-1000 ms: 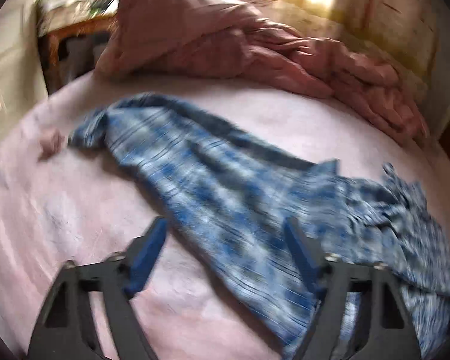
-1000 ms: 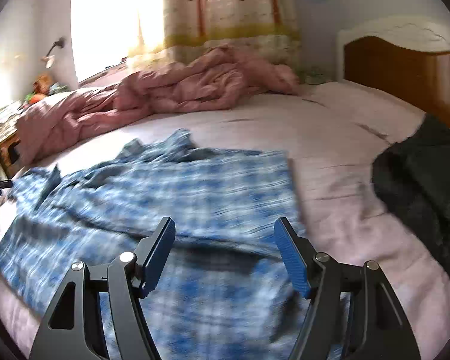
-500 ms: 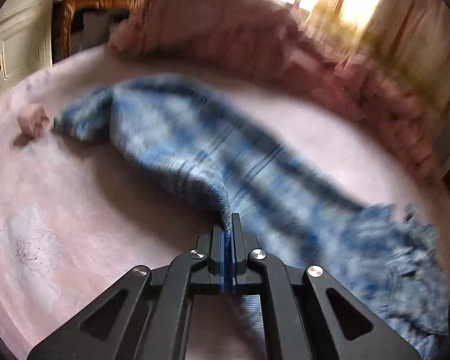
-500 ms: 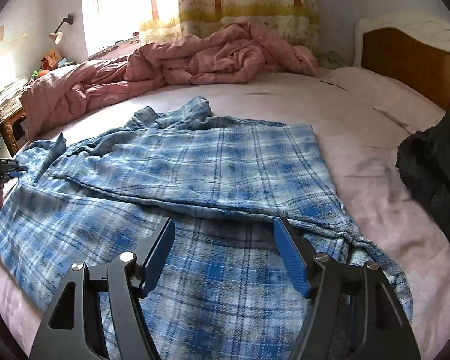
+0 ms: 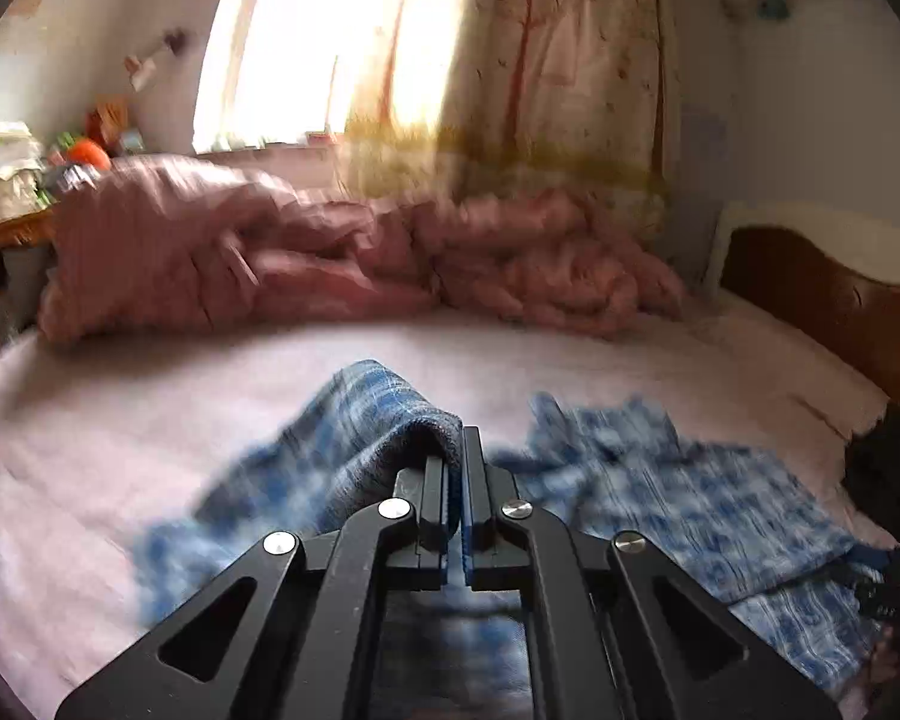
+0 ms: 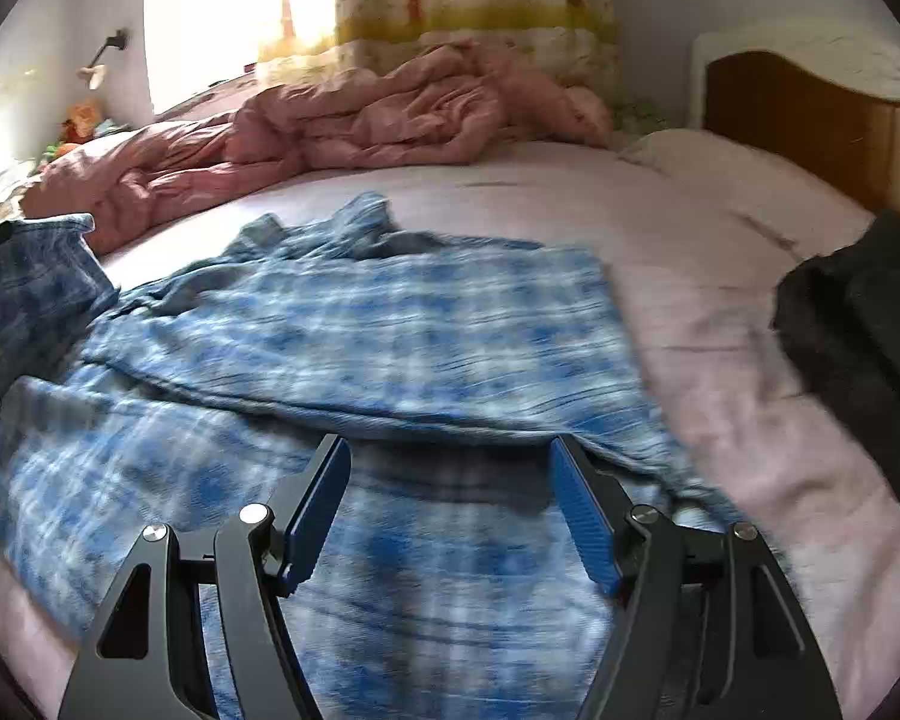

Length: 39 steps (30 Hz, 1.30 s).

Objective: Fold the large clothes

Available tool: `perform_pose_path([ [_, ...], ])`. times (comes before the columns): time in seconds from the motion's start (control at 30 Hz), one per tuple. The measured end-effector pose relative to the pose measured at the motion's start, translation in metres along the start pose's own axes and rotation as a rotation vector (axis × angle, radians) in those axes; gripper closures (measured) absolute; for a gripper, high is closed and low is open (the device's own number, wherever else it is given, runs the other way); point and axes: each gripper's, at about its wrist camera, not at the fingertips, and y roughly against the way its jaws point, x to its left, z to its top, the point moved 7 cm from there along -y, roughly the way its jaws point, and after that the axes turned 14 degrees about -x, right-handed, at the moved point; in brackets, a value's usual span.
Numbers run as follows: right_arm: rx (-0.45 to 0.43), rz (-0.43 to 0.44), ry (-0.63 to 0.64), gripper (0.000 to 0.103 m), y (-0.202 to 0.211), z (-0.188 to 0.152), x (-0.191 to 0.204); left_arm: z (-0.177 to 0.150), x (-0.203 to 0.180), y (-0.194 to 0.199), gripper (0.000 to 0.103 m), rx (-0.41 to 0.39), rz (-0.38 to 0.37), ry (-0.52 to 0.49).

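A blue plaid shirt (image 6: 354,348) lies spread on the pink bed sheet (image 6: 660,228). My left gripper (image 5: 457,450) is shut on the shirt's sleeve (image 5: 360,420) and holds it lifted above the bed; the rest of the shirt (image 5: 690,498) lies to the right. In the right wrist view the lifted sleeve (image 6: 42,276) shows at the far left. My right gripper (image 6: 450,468) is open and empty, low over the shirt's body near a folded edge.
A crumpled pink duvet (image 6: 360,120) lies along the far side of the bed. A dark garment (image 6: 858,324) lies at the right. A wooden headboard (image 6: 810,114) stands at the right. A cluttered side table (image 5: 6,192) stands at the far left.
My left gripper closed on the sleeve, lifted it and swung it right toward the shirt's body. My right gripper stayed open over the shirt.
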Motion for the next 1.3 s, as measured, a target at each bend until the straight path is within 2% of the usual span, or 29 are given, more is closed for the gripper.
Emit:
perform_pose_path([
  [0.1, 0.002, -0.009, -0.016, 0.032, 0.0, 0.001, -0.007, -0.034, -0.011, -0.014, 0.101, 0.11, -0.049, 0.058],
  [0.13, 0.007, -0.009, -0.02, 0.032, -0.001, 0.0, -0.007, -0.047, -0.014, -0.015, 0.093, 0.157, -0.067, 0.061],
  [0.17, 0.014, -0.007, -0.023, 0.032, -0.002, -0.001, -0.008, -0.06, -0.017, -0.016, 0.075, 0.209, -0.078, 0.057],
  [0.23, 0.021, -0.006, -0.021, 0.032, -0.003, -0.002, -0.008, -0.071, -0.016, -0.009, 0.049, 0.275, -0.026, 0.024],
  [0.3, 0.023, -0.006, -0.015, 0.032, -0.004, -0.002, -0.007, -0.058, 0.001, 0.012, 0.045, 0.194, 0.037, 0.015],
  [0.33, 0.022, -0.003, -0.012, 0.032, -0.003, -0.001, -0.006, -0.048, 0.011, 0.02, 0.038, 0.158, 0.061, 0.032],
  [0.37, 0.022, -0.001, -0.011, 0.032, -0.003, -0.002, -0.006, -0.039, 0.026, 0.027, 0.03, 0.12, 0.088, 0.069],
  [0.43, 0.025, 0.0, -0.012, 0.032, -0.003, -0.002, -0.006, -0.026, 0.06, 0.036, 0.023, 0.054, 0.137, 0.15],
  [0.47, 0.028, 0.0, -0.013, 0.032, -0.003, -0.003, -0.005, -0.024, 0.077, 0.036, 0.023, 0.044, 0.171, 0.185],
  [0.53, 0.032, 0.0, -0.012, 0.032, -0.004, -0.003, -0.005, -0.031, 0.115, 0.028, 0.023, 0.076, 0.242, 0.249],
  [0.6, 0.031, -0.001, -0.011, 0.032, -0.005, -0.003, -0.005, -0.045, 0.148, 0.018, 0.024, 0.12, 0.318, 0.267],
  [0.67, 0.031, 0.0, -0.01, 0.032, -0.005, -0.003, -0.005, -0.059, 0.172, 0.004, 0.024, 0.165, 0.416, 0.22],
  [0.7, 0.032, -0.001, -0.009, 0.032, -0.005, -0.004, -0.005, -0.069, 0.184, -0.005, 0.026, 0.237, 0.462, 0.199],
  [0.73, 0.033, -0.001, -0.009, 0.032, -0.005, -0.004, -0.005, -0.079, 0.194, -0.009, 0.03, 0.289, 0.481, 0.212],
  [0.8, 0.032, 0.001, -0.011, 0.032, -0.004, -0.003, -0.005, -0.096, 0.209, -0.013, 0.033, 0.351, 0.49, 0.292],
  [0.83, 0.032, 0.002, -0.013, 0.032, -0.004, -0.003, -0.005, -0.101, 0.213, -0.014, 0.033, 0.37, 0.48, 0.329],
  [0.9, 0.035, 0.006, -0.018, 0.032, -0.005, -0.003, -0.005, -0.099, 0.211, -0.015, 0.037, 0.352, 0.453, 0.318],
  [0.93, 0.037, 0.009, -0.021, 0.032, -0.006, -0.004, -0.005, -0.098, 0.206, -0.015, 0.057, 0.347, 0.42, 0.323],
  [0.97, 0.039, 0.01, -0.023, 0.032, -0.006, -0.004, -0.005, -0.1, 0.202, -0.018, 0.083, 0.352, 0.38, 0.339],
  [1.03, 0.041, 0.01, -0.022, 0.032, -0.007, -0.004, -0.005, -0.105, 0.194, -0.023, 0.098, 0.361, 0.354, 0.343],
  [1.1, 0.038, 0.007, -0.019, 0.032, -0.007, -0.004, -0.005, -0.099, 0.182, -0.019, 0.1, 0.315, 0.365, 0.327],
  [1.17, 0.036, 0.007, -0.02, 0.032, -0.006, -0.004, -0.006, -0.076, 0.157, -0.006, 0.1, 0.206, 0.298, 0.365],
  [1.23, 0.032, 0.003, -0.018, 0.032, -0.006, -0.003, -0.005, -0.043, 0.114, 0.01, 0.1, 0.089, 0.193, 0.305],
  [1.3, 0.016, -0.008, -0.019, 0.032, -0.004, -0.001, -0.006, -0.012, 0.057, 0.027, 0.1, 0.01, 0.038, 0.205],
])
